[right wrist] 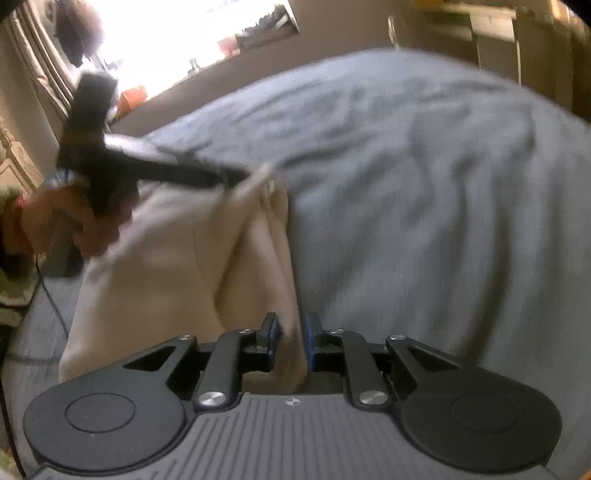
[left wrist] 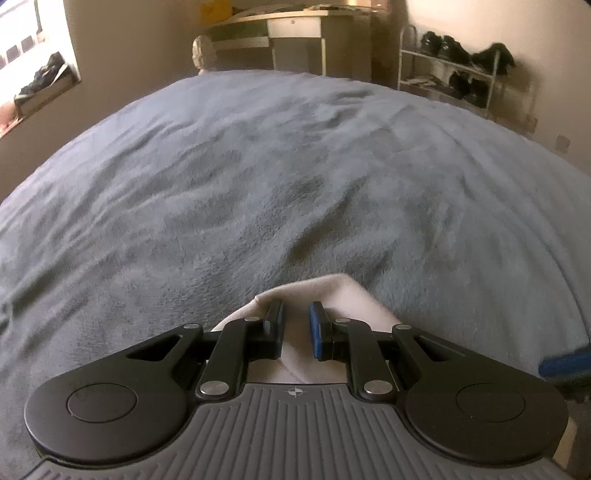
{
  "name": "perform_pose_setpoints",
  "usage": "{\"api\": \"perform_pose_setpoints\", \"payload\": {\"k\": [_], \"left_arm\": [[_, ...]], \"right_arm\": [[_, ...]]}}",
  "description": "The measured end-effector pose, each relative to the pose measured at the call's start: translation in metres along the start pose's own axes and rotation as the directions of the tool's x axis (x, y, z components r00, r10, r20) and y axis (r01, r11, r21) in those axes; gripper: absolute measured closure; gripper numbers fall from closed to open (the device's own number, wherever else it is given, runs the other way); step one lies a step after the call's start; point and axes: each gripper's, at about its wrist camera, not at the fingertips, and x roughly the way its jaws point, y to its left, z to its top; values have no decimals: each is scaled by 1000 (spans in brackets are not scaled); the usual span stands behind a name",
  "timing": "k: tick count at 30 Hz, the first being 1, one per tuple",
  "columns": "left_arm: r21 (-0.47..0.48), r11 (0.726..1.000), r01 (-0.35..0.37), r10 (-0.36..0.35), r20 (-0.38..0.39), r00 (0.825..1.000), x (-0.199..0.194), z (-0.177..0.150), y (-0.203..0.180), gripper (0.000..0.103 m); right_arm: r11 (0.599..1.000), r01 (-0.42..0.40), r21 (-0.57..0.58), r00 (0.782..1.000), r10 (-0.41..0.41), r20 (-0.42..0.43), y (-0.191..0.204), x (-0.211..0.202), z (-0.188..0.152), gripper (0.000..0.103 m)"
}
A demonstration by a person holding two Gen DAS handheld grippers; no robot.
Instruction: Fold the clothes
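Observation:
A cream garment [left wrist: 332, 291] hangs over the near edge of a bed covered by a grey-blue fleece blanket [left wrist: 258, 166]. My left gripper [left wrist: 297, 306] is shut on a bunched fold of it, with fabric filling the narrow gap between the blue pads. In the right wrist view the garment [right wrist: 166, 251] drapes down from the left gripper [right wrist: 240, 175], which a hand [right wrist: 85, 221] holds up and which is blurred. My right gripper [right wrist: 290, 319] is shut on a lower edge of the same cloth. The blanket [right wrist: 424, 184] spreads to the right.
A white shoe rack [left wrist: 461, 74] with dark shoes stands at the far right past the bed, and a white desk [left wrist: 295, 33] behind it. A bright window [right wrist: 184, 37] and sill lie on the left. A cable [right wrist: 51, 302] runs across the floor.

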Motion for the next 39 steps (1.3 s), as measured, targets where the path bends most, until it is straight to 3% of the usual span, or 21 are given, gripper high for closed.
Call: {"api": "perform_pose_setpoints", "payload": {"k": [4,9,13,15,16,19,20,24,28,31,32,33,35,37,39], "left_arm": [[40,998,-38,37,5,999,-9,6,-5,87],[-66,996,-62,62,-3,998,-46,13,22,80],[-120,991,-60,53,-55,997,-69,2,38,80],[-125,991,-51,40,-91,995,-77,-8,41,80],[-122,991,-48,35,-106,994,-82,-14,43,80],[-112,993,-38,21,-149,989,-97,-31,49,80],[-109,993,-34,16,-164,986,-101,-37,51,80],[-105,994,-10,-13,-219,976,-117,-50,59,80],[-126,992,-2,-29,-238,971,-110,-69,53,79],[-115,993,-5,-16,-179,984,-108,-79,49,76],[-114,993,-4,-14,-158,987,-109,-81,49,76],[-134,991,3,-22,-143,989,-111,-83,52,76],[-176,984,9,-30,-118,993,-118,-87,58,76],[-170,985,15,-33,-105,994,-118,-89,53,76],[-162,987,22,-37,-93,995,-118,-91,48,76]], "right_arm": [[999,-48,7,995,47,85,3,13,31,88],[985,-157,74,983,149,103,-1,51,71,88],[947,-296,121,954,288,84,2,84,100,87],[948,-271,165,962,269,35,-6,114,104,88],[952,-234,197,971,238,5,-14,133,106,95],[880,-191,435,978,210,4,-56,149,112,95],[873,-206,441,976,214,32,-58,141,115,95],[888,-277,366,960,271,69,-41,122,132,93],[902,-338,267,930,363,-50,-4,156,146,88],[921,-252,297,949,295,-110,-9,191,148,87],[928,-172,330,964,228,-140,-18,202,148,95],[904,-154,399,961,231,-154,-30,206,146,103],[881,-173,441,966,240,-100,-35,188,148,103],[929,-190,316,977,211,-33,-14,156,155,101],[939,-260,224,963,270,-13,11,136,160,100]]}}
